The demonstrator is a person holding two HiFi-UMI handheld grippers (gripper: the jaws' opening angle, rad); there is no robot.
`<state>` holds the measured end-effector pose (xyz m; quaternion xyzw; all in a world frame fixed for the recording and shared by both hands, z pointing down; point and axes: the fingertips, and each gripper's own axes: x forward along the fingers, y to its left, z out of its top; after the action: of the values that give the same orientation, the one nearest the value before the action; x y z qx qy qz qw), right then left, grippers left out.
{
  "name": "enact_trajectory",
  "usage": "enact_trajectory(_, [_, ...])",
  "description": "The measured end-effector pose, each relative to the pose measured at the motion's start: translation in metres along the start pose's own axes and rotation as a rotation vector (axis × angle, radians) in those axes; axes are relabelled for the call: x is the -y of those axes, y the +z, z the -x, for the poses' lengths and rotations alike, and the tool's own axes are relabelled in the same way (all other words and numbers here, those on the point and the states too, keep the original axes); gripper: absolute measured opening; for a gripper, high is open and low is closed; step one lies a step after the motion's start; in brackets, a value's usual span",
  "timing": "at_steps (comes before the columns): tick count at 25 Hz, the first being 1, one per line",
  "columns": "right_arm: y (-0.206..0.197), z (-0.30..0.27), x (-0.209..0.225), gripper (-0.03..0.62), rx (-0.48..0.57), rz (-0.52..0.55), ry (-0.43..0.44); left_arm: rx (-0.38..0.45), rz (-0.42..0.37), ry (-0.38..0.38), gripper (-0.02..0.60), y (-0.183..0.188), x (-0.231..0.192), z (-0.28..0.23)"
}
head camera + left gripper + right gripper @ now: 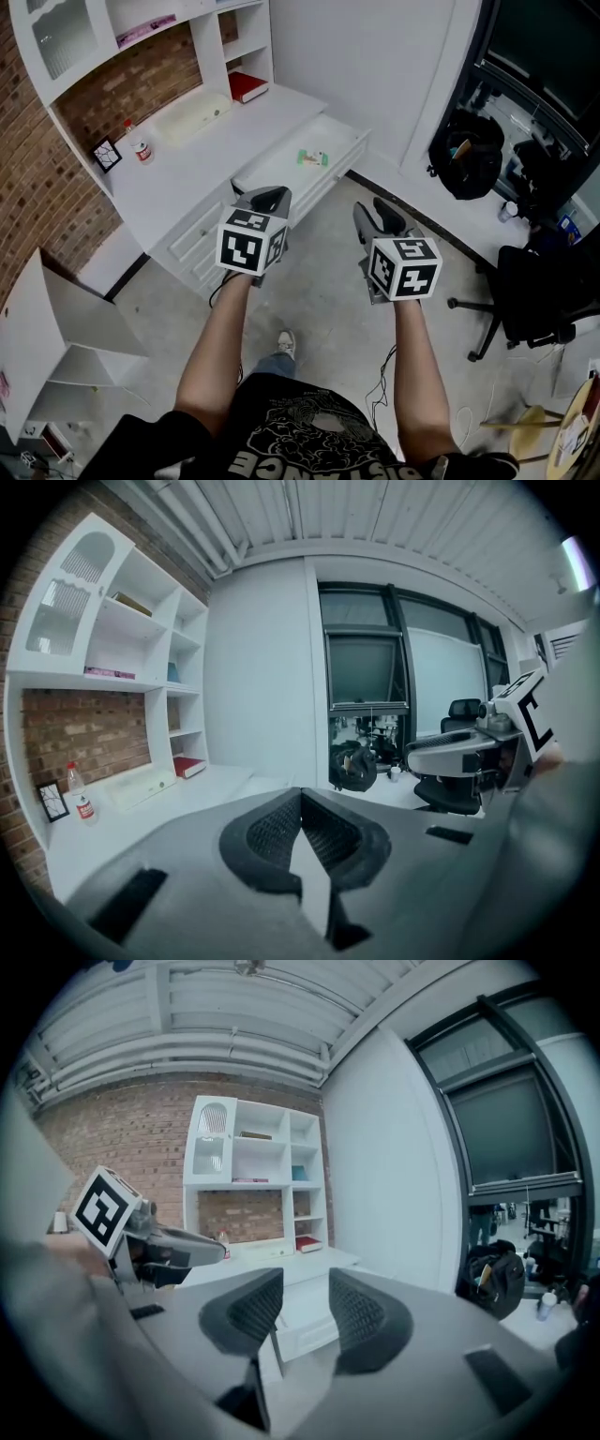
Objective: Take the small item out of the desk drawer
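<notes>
You held the left gripper (272,197) with its jaws closed tip to tip and nothing between them. You held the right gripper (380,217) with its jaws partly apart and empty. Both grippers hung clear of the table (216,141), off its front edge, and neither touched the drawer (349,141). The drawer stood pulled out from the table's front edge. The small green item (312,157) lay inside it, near the middle of the drawer.

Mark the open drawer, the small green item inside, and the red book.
open drawer (272,172), head view, bare floor beside the item
small green item (312,157), head view, its middle
red book (248,86), head view, its cover
</notes>
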<state>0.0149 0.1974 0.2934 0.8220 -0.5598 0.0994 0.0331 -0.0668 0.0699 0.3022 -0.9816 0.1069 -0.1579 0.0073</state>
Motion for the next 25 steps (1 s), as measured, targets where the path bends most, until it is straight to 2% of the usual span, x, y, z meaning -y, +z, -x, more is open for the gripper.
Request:
enact_trajectory(13, [0.018, -0.116, 0.010, 0.229, -0.053, 0.005, 0.016, -0.010, 0.014, -0.030, 0.002, 0.017, -0.088, -0.081])
enact_trajectory(25, [0.027, -0.183, 0.018, 0.284, -0.101, 0.023, 0.017, -0.028, 0.031, -0.055, 0.002, 0.022, -0.138, -0.129])
